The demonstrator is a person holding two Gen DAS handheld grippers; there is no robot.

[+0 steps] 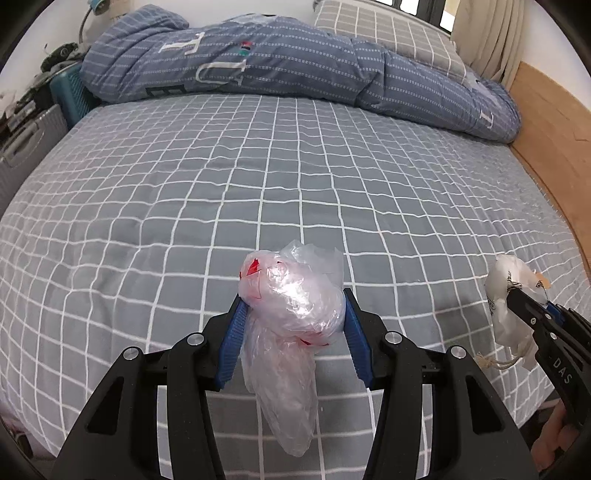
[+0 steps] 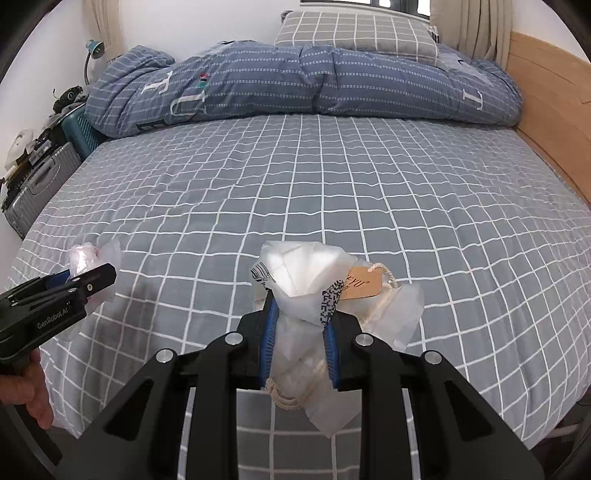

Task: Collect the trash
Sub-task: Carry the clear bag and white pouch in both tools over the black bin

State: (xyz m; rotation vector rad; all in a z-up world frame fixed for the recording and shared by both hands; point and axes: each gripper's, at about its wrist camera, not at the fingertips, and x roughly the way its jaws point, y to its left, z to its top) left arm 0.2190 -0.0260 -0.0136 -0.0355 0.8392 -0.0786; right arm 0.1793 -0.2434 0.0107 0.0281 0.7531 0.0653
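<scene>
trash is in both grippers, held up over the near end of the bed. the crumpled clear plastic bag with red print [image 1: 291,295] sits between the blue ribbed pads [image 1: 232,343] of the left gripper [image 1: 293,314], jaws pressed in on its bunched middle, its loose tail hanging below the fingers. off to that gripper's right, apart from it, the right gripper [image 2: 299,325] has its jaws clamped on a frosted white plastic wrapper [image 2: 306,280]; a brown paper tag [image 2: 362,284] on a cream cord [image 2: 284,395] and a strip printed with a black-and-white code [image 2: 328,302] hang with it. in the left wrist view the wrapper [image 1: 506,291] shows at the right edge, pinched in the right gripper's black fingers [image 1: 524,306]. in the right wrist view the left gripper [image 2: 86,280] shows at the left edge with the clear bag [image 2: 92,254] poking out in front, and a bare hand [image 2: 29,387] under its black body.

beneath both lies the grey bedsheet with a white grid pattern [image 2: 332,192], smooth across the middle. farther back a rumpled blue quilt with dashed white stripes and large letters [image 1: 258,62] stretches across the bed, and a grey checked pillow [image 2: 354,29] rests behind it. a wooden bed frame [image 2: 546,96] runs along the right side. to the left of the bed stand a silver hard-shell suitcase [image 2: 37,188] and a teal one [image 2: 79,129] behind it.
</scene>
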